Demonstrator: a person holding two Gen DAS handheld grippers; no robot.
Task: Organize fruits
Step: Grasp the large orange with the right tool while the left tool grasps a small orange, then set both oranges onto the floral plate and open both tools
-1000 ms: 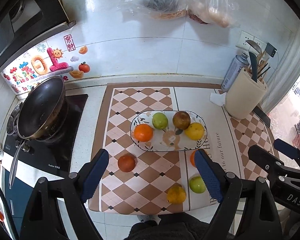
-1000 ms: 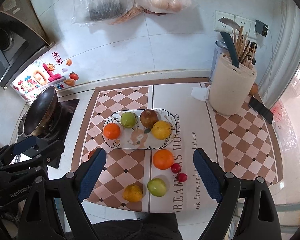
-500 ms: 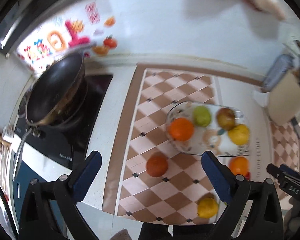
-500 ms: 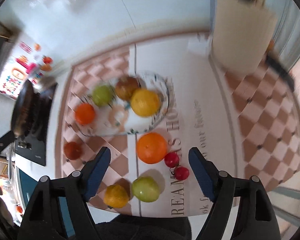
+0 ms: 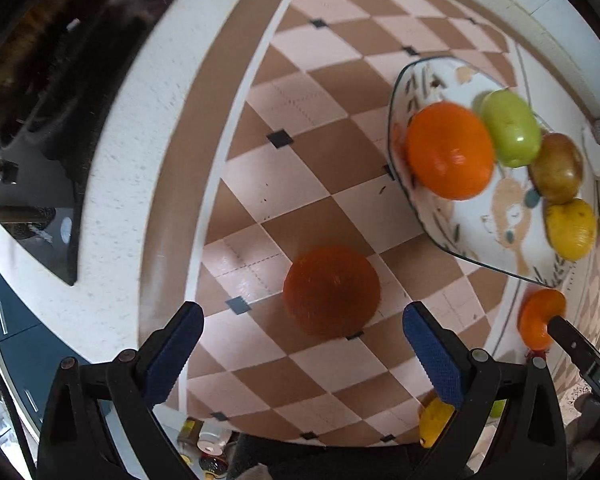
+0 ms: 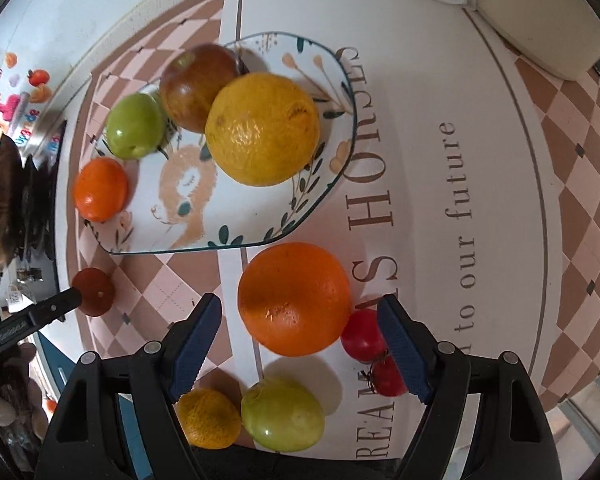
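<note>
Both grippers have dropped from a high overview to just above the bench mat, so two pickups look imminent. The plate (image 6: 320, 200) already holds four fruits. The right gripper (image 6: 300, 344), jaws apart, straddles the big orange (image 6: 294, 298); the left gripper (image 5: 300, 354), jaws apart, frames the dark orange (image 5: 331, 290). Its pad partly hides a yellow fruit (image 5: 434, 420).

The left gripper (image 5: 302, 338) sits at the bottom of its frame, its 2 blue-padded fingers (image 5: 172, 356) spread wide apart. The right gripper (image 6: 300, 344) sits likewise at lower centre, jaws parted wide, gripping nothing.
</note>
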